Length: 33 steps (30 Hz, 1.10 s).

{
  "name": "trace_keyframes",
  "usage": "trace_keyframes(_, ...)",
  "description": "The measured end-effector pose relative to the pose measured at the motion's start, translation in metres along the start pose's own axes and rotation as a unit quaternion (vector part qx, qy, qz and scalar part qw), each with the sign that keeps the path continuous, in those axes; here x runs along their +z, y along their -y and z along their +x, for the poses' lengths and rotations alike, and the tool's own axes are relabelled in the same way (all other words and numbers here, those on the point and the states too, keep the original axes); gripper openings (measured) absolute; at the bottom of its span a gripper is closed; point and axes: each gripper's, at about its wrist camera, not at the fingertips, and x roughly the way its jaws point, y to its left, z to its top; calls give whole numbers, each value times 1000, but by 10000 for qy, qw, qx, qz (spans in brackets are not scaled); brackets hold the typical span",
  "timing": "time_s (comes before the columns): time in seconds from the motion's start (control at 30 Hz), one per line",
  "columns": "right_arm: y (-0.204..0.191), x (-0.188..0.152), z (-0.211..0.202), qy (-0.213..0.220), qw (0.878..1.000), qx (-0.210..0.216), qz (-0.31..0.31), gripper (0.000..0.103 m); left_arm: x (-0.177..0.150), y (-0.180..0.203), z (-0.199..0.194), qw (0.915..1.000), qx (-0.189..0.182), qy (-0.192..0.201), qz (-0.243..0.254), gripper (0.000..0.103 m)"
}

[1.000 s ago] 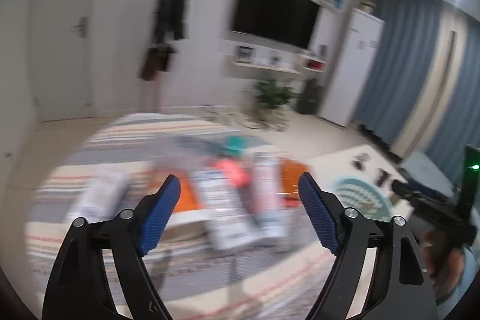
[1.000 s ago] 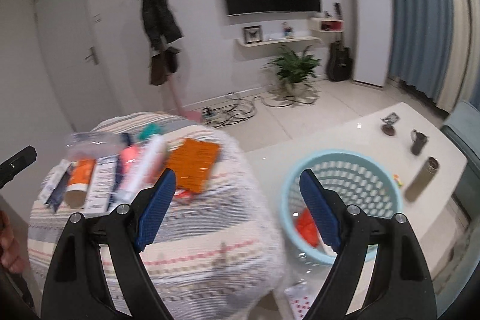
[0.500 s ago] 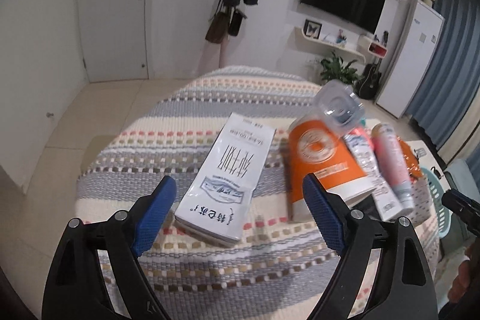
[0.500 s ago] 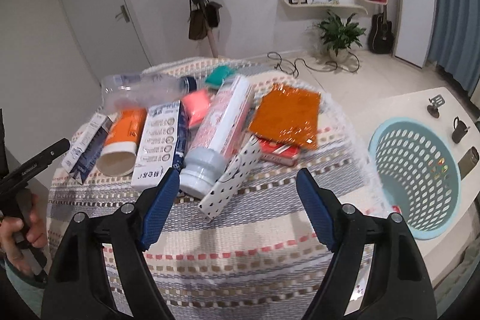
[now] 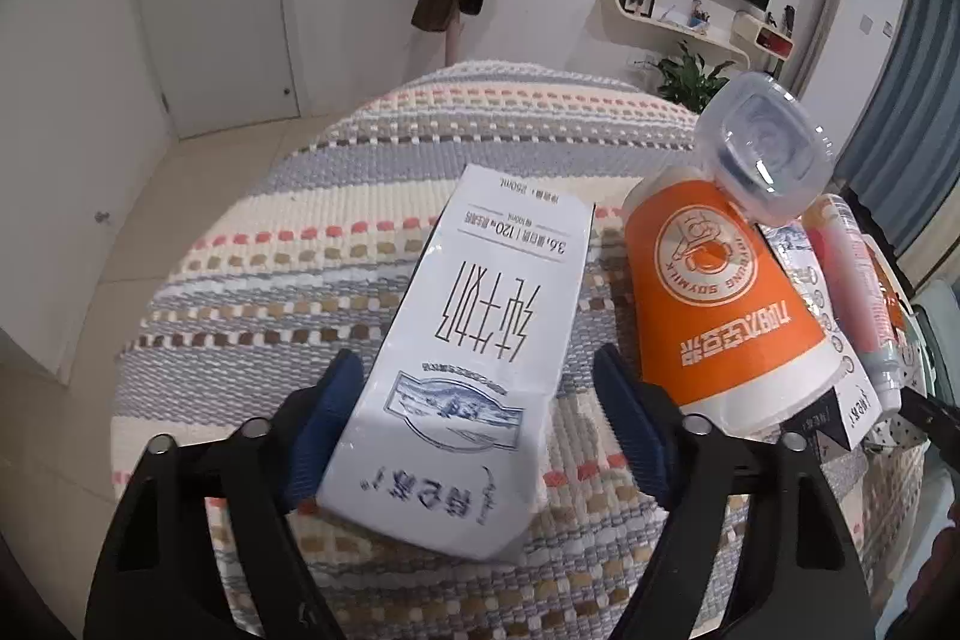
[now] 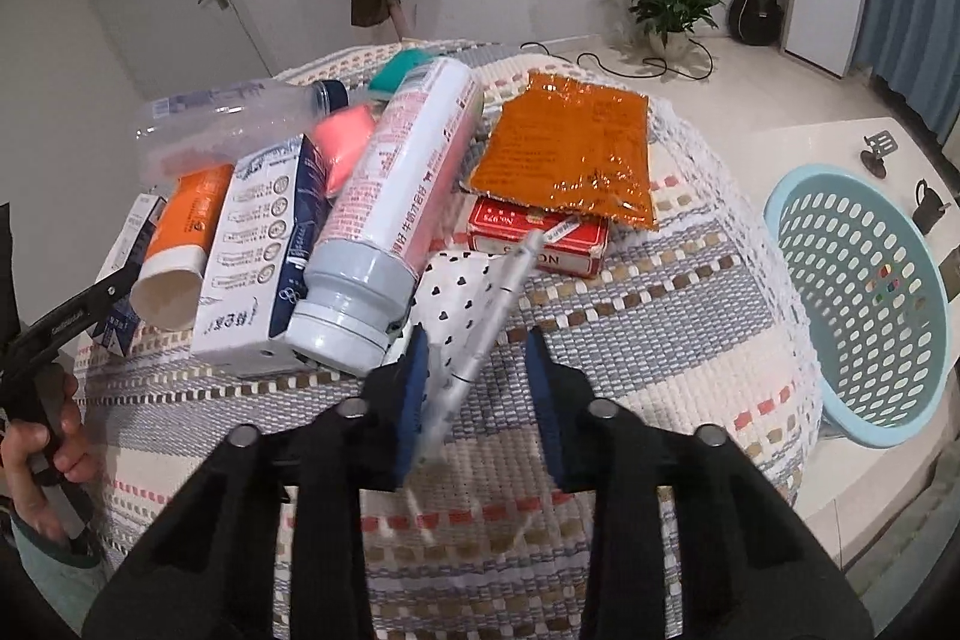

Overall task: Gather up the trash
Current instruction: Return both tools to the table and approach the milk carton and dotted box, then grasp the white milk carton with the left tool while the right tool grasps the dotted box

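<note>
Trash lies on a striped woven cloth [image 5: 336,244]. In the left wrist view a white milk carton [image 5: 468,358] lies between the jaws of my left gripper [image 5: 480,424], which stand open around its near end. An orange paper cup [image 5: 726,304] and a clear plastic bottle [image 5: 762,148] lie to its right. In the right wrist view my right gripper [image 6: 480,370] is half closed around the near edge of a white heart-print wrapper [image 6: 462,292]; its left pad touches the wrapper and the right pad stands apart. A light blue basket [image 6: 864,304] stands at the right.
In the right wrist view a white spray can [image 6: 390,214], a second milk carton [image 6: 252,256], an orange foil packet [image 6: 570,154] and a red box [image 6: 540,238] crowd the cloth [image 6: 660,316]. The white table [image 6: 840,142] holds small dark items behind the basket.
Both grippers have moved down onto the cloth. The left one now straddles the white carton. The right one has narrowed around the heart-print wrapper.
</note>
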Motion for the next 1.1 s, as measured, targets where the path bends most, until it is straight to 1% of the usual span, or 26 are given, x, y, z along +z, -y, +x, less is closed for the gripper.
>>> trace_keyframes(0.07,-2,1,2,-21,10000,-6,-62,13,-2,-1,4,9999,-26,-63,-75,56)
trace_keyframes(0.1,-2,0,2,-8,10000,-24,-91,12,-3,-1,3,10000,-5,-12,-77,55)
trace_keyframes(0.17,-2,0,1,44,9998,-32,-165,8,-5,-3,-1,9998,-130,13,-165,53)
trace_keyframes(0.27,-1,0,-5,138,9997,-55,-214,4,-9,-5,-14,9991,-181,191,-319,52)
trace_keyframes(0.37,0,1,-13,298,9991,-119,-292,3,-11,-8,-34,9973,-353,393,-501,52)
trace_keyframes(0.53,9,4,-33,557,9980,-144,-276,3,-10,5,-71,9938,-559,825,-502,52)
trace_keyframes(0.67,21,8,-56,815,9963,-158,-201,3,-4,31,-99,9905,-722,1123,-330,52)
trace_keyframes(0.77,33,12,-73,1014,9945,-222,-124,3,1,57,-117,9867,-925,1325,-157,52)
trace_keyframes(0.97,68,25,-107,1446,9885,-433,53,3,12,116,-133,9793,-1291,1544,194,52)
trace_keyframes(1.1,98,32,-125,1710,9830,-634,213,3,20,165,-136,9737,-1554,1591,494,52)
